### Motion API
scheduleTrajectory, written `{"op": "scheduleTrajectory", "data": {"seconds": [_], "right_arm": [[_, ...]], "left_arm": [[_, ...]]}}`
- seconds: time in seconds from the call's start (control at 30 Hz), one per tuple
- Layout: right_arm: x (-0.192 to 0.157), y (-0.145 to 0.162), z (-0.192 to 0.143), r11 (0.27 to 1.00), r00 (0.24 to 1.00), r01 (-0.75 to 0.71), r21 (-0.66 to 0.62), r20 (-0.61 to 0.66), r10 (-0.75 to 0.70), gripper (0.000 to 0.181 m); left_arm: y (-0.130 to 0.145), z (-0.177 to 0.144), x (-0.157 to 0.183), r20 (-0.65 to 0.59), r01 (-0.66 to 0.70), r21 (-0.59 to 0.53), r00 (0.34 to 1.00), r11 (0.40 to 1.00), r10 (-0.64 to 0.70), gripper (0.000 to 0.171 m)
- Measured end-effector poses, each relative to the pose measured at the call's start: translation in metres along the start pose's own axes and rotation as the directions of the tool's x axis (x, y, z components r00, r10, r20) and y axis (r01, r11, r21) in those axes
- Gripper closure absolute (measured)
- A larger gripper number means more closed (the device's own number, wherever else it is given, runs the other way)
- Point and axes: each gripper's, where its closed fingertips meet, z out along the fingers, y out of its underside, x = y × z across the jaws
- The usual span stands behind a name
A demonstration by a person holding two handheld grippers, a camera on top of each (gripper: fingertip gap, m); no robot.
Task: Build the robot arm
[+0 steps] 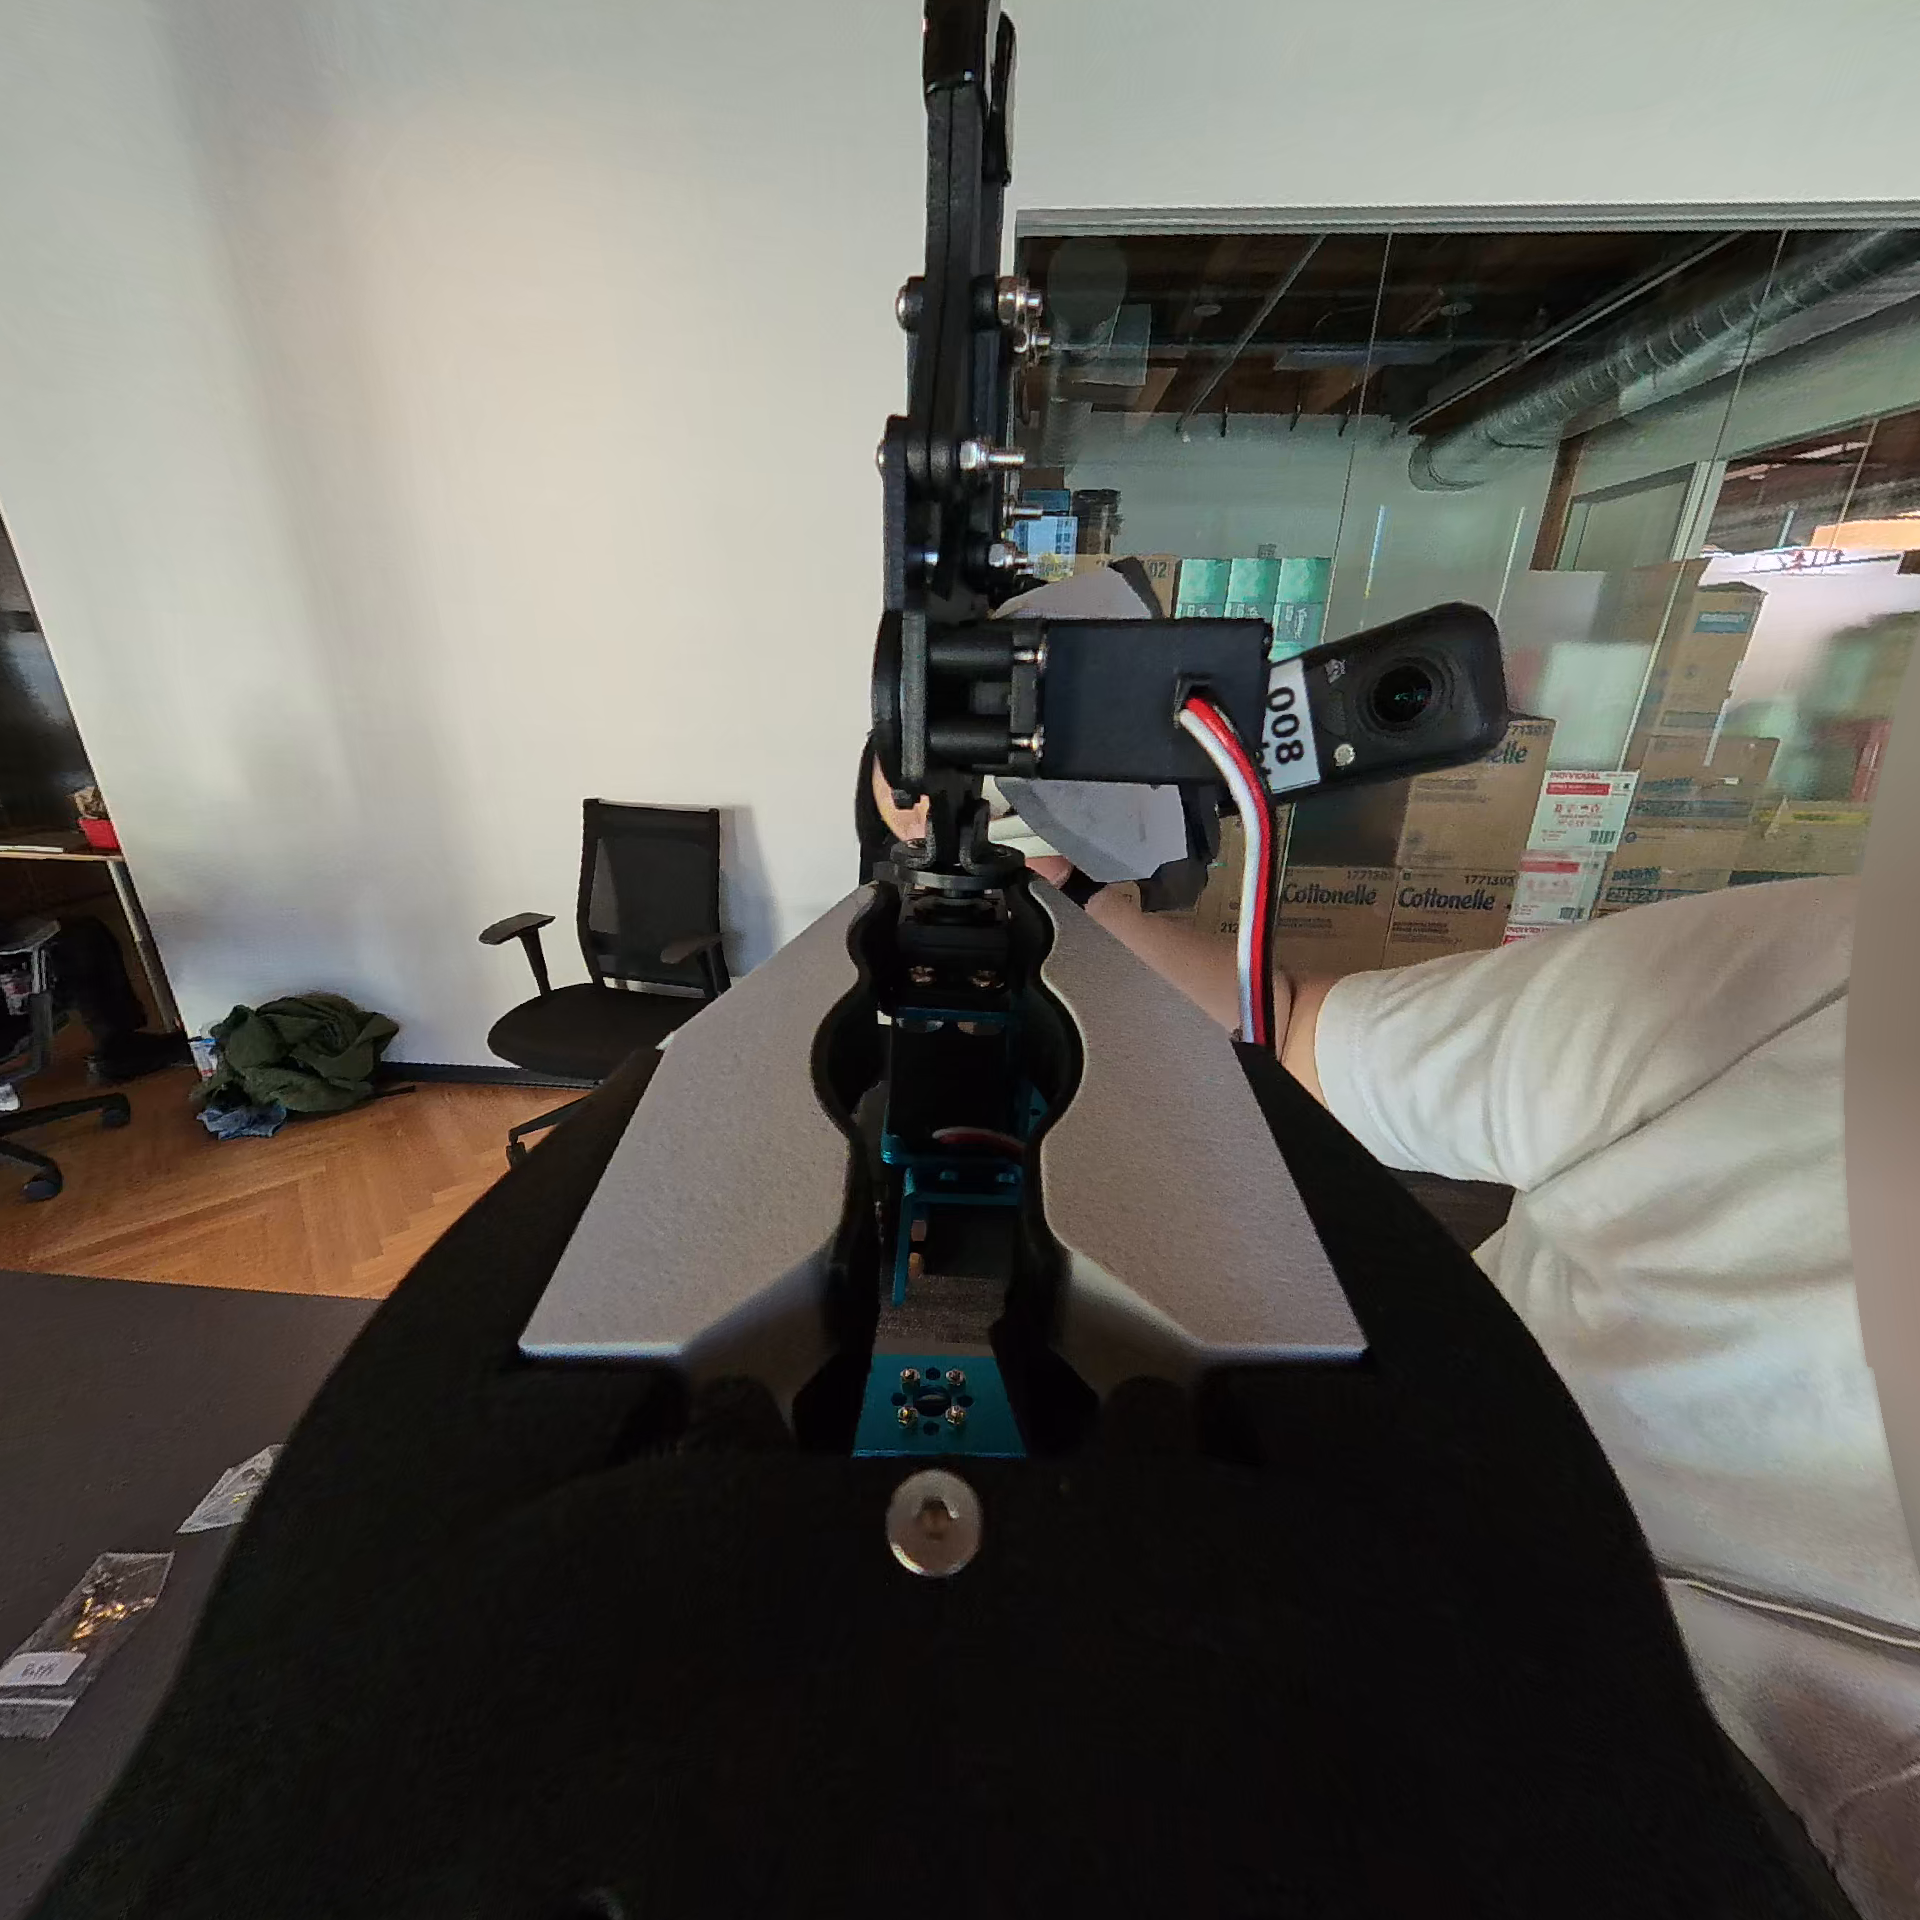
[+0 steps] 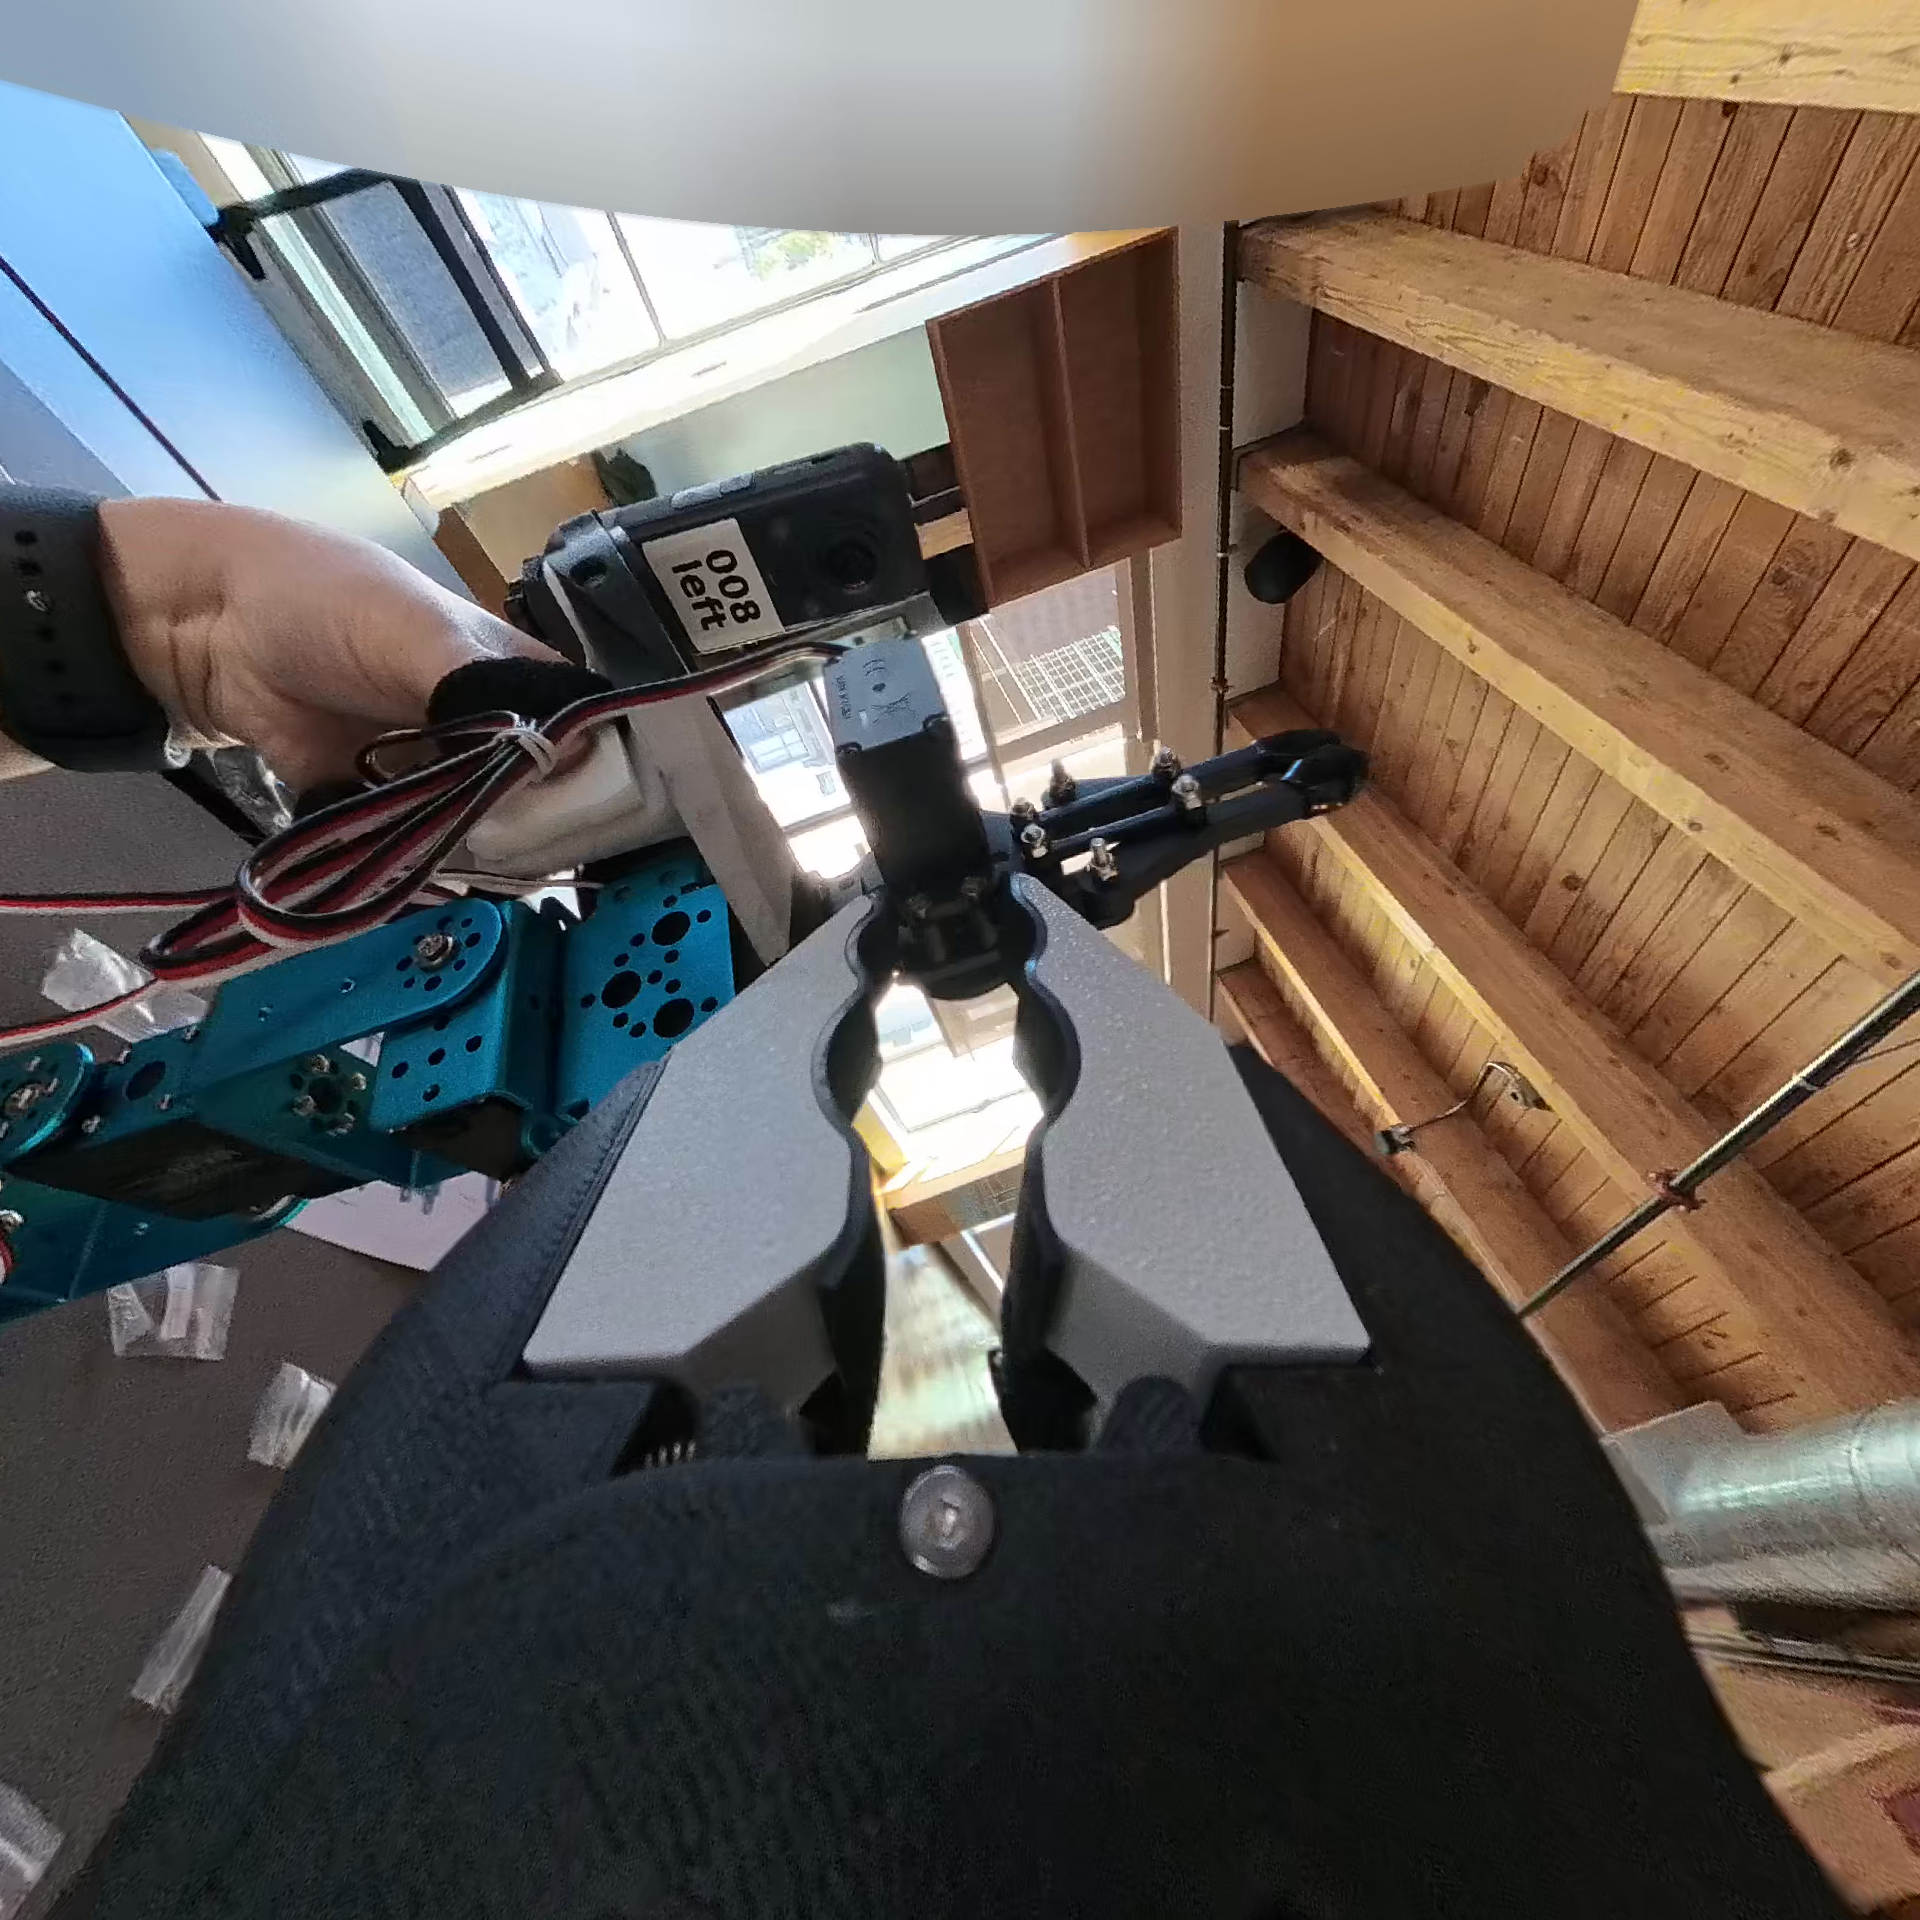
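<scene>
A small robot arm of teal metal brackets (image 1: 940, 1184) and black servos is held in the air between both grippers. My left gripper (image 1: 940, 894) is shut on its teal bracket section. Above it a black servo (image 1: 1143, 701) with a red-white-black wire (image 1: 1252, 883) juts right, and a black claw (image 1: 951, 416) stands upright. My right gripper (image 2: 940, 914) is shut on that black servo (image 2: 904, 769), and the claw (image 2: 1195, 800) points right. The teal arm (image 2: 312, 1049) and the tied wire bundle (image 2: 416, 810) lie to the left. The left gripper's camera (image 2: 769, 571) and a hand (image 2: 260, 634) show behind.
A dark table (image 1: 125, 1403) holds several small plastic bags (image 1: 94, 1621), which also show in the right wrist view (image 2: 171, 1320). A black office chair (image 1: 623, 966) and a green clothes pile (image 1: 296, 1049) stand by the wall. A white sleeve (image 1: 1610, 1143) fills the right. Wooden beams (image 2: 1558, 364) run overhead. The grippers are tip to tip, or close to it.
</scene>
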Motion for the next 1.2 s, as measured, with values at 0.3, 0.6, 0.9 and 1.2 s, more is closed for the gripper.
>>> {"op": "scheduleTrajectory", "data": {"seconds": [0.3,0.6,0.9,1.2], "right_arm": [[-0.0006,-0.0009,-0.0008,0.997,0.996,0.062,-0.037,-0.056,-0.064,0.162],[-0.0005,0.0006,-0.0038,0.996,0.991,0.073,-0.053,-0.106,-0.078,0.162],[-0.0001,0.0015,-0.0039,0.994,0.992,0.089,-0.055,-0.08,-0.094,0.162],[0.0,0.0005,0.0003,0.988,0.989,0.142,-0.065,0.049,-0.139,0.163]], "left_arm": [[-0.0001,-0.0009,0.0002,0.004,-0.008,-0.003,1.0,1.0,0.008,0.151],[0.0005,-0.0002,-0.0003,0.017,-0.011,-0.01,1.0,1.0,0.011,0.151],[0.0007,0.0001,-0.0004,0.018,-0.007,-0.012,1.0,1.0,0.007,0.151],[0.0005,-0.0009,-0.0005,0.02,-0.012,-0.012,1.0,1.0,0.012,0.151]]}}
